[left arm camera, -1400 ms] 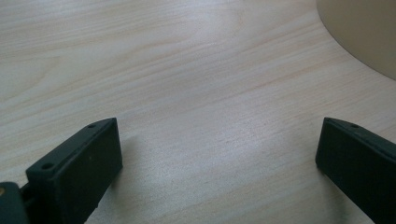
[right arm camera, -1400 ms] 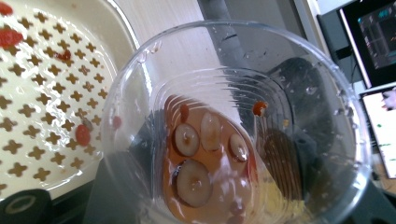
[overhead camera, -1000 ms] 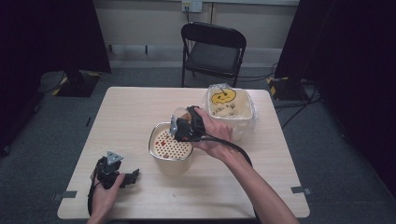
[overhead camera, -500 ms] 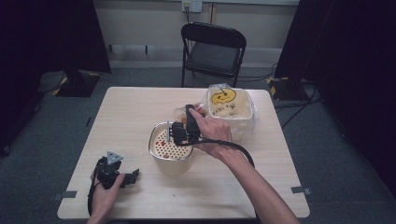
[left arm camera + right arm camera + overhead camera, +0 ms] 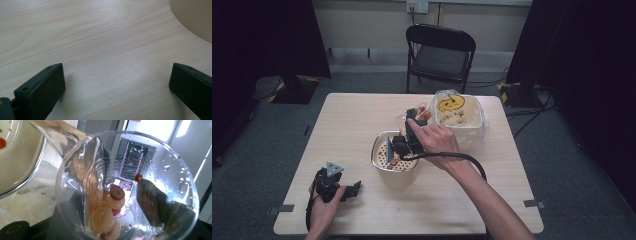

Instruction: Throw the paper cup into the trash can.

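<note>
Right gripper (image 5: 404, 145) pinches a clear plastic cup (image 5: 125, 187), tipped over the metal bowl (image 5: 382, 165). Left gripper (image 5: 343, 189), at the bowl's seven o'clock, rests on the table (image 5: 362, 115) with jaws spread wide, nothing between them.

My right gripper (image 5: 404, 142) sits out over the middle of the table, forearm stretched diagonally forward, its jaws having just closed further, clamped. My left gripper (image 5: 343, 189) rests low near the front edge, its jaws spread wide.
</note>
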{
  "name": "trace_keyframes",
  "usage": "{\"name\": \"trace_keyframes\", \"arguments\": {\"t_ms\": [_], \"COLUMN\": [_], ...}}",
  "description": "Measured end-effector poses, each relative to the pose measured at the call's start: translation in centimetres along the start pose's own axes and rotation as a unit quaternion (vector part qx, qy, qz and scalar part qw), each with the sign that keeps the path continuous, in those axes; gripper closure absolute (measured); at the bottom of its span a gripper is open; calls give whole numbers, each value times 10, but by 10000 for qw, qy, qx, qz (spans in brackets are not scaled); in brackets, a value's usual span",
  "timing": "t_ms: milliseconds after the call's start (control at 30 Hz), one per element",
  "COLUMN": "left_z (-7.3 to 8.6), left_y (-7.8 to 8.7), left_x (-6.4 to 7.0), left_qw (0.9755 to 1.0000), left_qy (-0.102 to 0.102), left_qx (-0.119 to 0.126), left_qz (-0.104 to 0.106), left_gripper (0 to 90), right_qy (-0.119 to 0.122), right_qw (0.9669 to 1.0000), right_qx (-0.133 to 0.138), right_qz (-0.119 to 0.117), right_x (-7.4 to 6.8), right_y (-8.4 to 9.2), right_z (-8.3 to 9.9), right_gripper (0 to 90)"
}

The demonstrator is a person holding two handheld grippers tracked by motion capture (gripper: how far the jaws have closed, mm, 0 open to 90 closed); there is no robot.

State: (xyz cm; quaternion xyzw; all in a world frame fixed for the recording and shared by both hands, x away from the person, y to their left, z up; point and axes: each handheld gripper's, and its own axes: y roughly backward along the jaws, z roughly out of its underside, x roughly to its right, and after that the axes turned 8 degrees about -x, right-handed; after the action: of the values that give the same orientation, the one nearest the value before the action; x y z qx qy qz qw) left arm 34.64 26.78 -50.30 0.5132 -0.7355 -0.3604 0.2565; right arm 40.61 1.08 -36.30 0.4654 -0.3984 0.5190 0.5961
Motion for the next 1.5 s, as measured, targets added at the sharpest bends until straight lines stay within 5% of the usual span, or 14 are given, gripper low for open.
{"name": "trace_keyframes", "arguments": {"t_ms": [367,600,667,700,733,1000,1067,1133,1500], "left_z": [0,0,0,0,0,0,0,0,0], "left_y": [0,0,0,0,0,0,0,0,0], "left_x": [0,0,0,0,0,0,0,0,0], "left_qw": [10000,10000,10000,10000,10000,10000,10000,10000,10000], "left_qy": [0,1,1,0,5,0,5,5,6], "left_qx": [2,0,1,0,5,0,4,4,6], "left_qz": [-1,0,0,1,0,0,-1,0,0], "left_gripper": [0,0,0,0,0,0,0,0,0], "right_qy": [823,1386,1691,1823,1782,2197,2429,2540,2508], "right_qw": [9939,9815,9731,9701,9715,9601,9529,9497,9498], "right_qx": [-272,-407,-471,-481,-488,-484,-534,-499,-510], "right_qz": [683,1259,1493,1527,1488,1660,1735,1762,1799], "right_x": [-9,-15,-17,-18,-19,-25,-26,-27,-26], "right_y": [2,4,4,3,4,2,3,3,5], "right_z": [-3,-6,-6,-7,-8,-10,-10,-10,-8], "right_gripper": [484,484,484,484,484,486,486,486,489]}}
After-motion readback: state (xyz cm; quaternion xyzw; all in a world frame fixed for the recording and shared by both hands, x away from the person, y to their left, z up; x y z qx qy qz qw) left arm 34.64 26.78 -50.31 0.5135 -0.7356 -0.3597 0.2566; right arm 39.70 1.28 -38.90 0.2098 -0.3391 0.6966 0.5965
